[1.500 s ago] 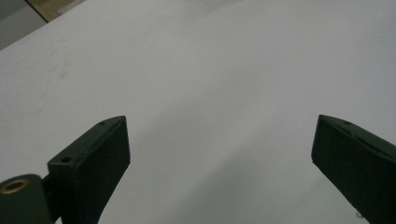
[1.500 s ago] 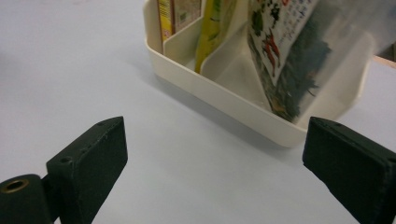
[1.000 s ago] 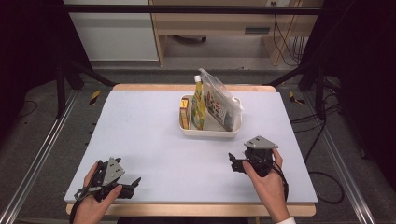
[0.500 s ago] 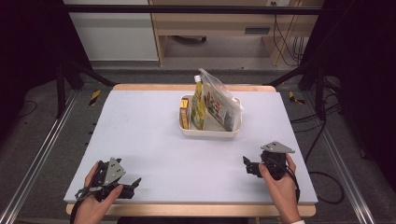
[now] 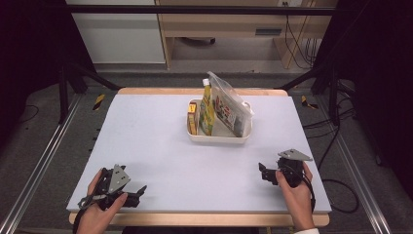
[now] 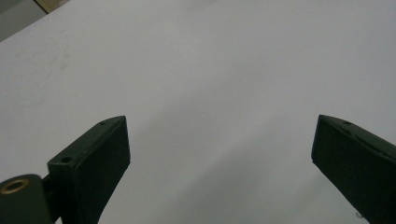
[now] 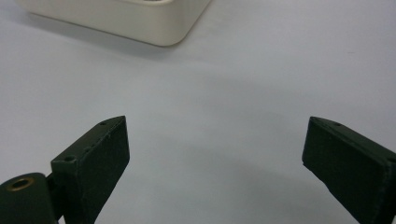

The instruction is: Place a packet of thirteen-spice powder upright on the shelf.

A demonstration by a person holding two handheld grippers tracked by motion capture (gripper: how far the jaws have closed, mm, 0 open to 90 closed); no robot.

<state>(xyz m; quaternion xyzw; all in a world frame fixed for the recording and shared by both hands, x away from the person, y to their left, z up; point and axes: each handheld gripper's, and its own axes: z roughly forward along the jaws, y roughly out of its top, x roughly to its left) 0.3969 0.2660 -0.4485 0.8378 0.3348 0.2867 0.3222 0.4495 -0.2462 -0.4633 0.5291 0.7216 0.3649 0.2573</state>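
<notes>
nearest the table's front edge, the left gripper (image 5: 139, 191) rests low at the front left corner of the table (image 5: 146, 141), held by the person's left hand (image 5: 97, 207). its jaws stand wide apart with nothing between them; the left gripper view shows bare white surface in the gap. the right gripper (image 5: 263, 173) sits at the front right, held by the right hand (image 5: 298, 192), jaws pointing toward the table's middle. its jaws are likewise spread wide and empty; the right gripper view shows bare table between them and the rounded corner of the cream tray (image 7: 154, 28) beyond, well apart from the jaw tips.

farther back, past the table's middle and slightly right of centre, the tray (image 5: 219, 138) stands on the white surface. inside it, upright: a small orange box (image 5: 193, 118) at the left, a yellow bottle (image 5: 207, 109) with a white cap just beside it, and a clear bag (image 5: 231, 107) of packaged goods leaning at the right. both grippers are well apart from the tray and from each other.
</notes>
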